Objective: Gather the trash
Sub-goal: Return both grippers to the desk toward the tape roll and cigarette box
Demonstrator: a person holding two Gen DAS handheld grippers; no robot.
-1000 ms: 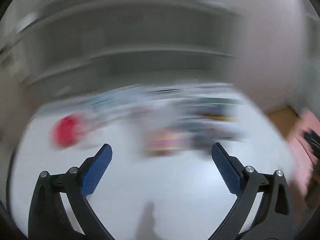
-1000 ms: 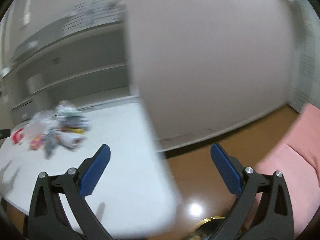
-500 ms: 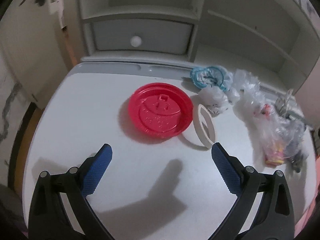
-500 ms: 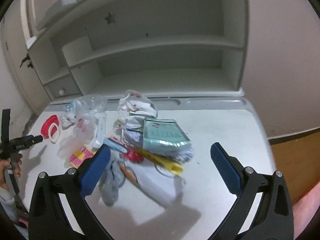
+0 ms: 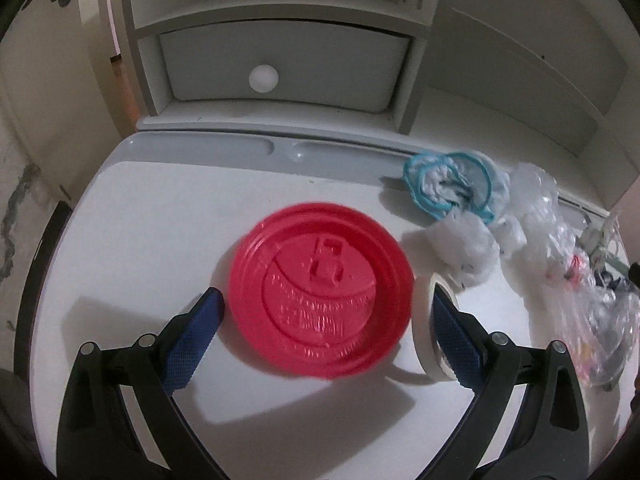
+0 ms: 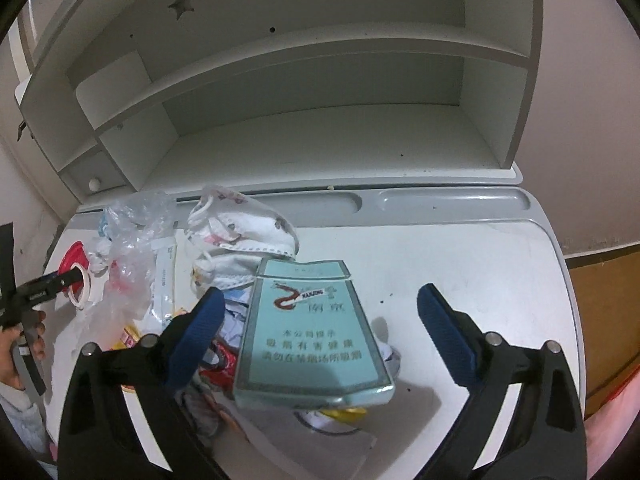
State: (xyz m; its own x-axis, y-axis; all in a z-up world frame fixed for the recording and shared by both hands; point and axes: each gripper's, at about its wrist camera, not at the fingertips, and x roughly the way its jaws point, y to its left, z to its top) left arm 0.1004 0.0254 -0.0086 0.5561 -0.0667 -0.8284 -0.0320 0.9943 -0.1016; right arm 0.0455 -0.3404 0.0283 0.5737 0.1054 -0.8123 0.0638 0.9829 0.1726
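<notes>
Between the spread left gripper [image 5: 326, 322] lies a round, embossed red plastic lid [image 5: 322, 294]; right gripper [image 6: 320, 316] spread too.

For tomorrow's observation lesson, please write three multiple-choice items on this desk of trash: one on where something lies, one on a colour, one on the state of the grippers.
1. Where does the roll of tape lie?
A. Right beside the round lid, on its right
B. On the shelf above the desk
C. Inside the drawer

2. What colour is the round lid?
A. Green
B. Red
C. Yellow

3. How do the left gripper and the right gripper stand?
A. Both shut on trash
B. Left shut, right open
C. Both open, holding nothing

Answers:
1. A, the tape stands on edge on the white desk against the lid's right rim.
2. B, the lid is plainly red in the left wrist view.
3. C, wide gaps show between both pairs of fingers; the teal packet lies between the right ones, ungripped.
</notes>
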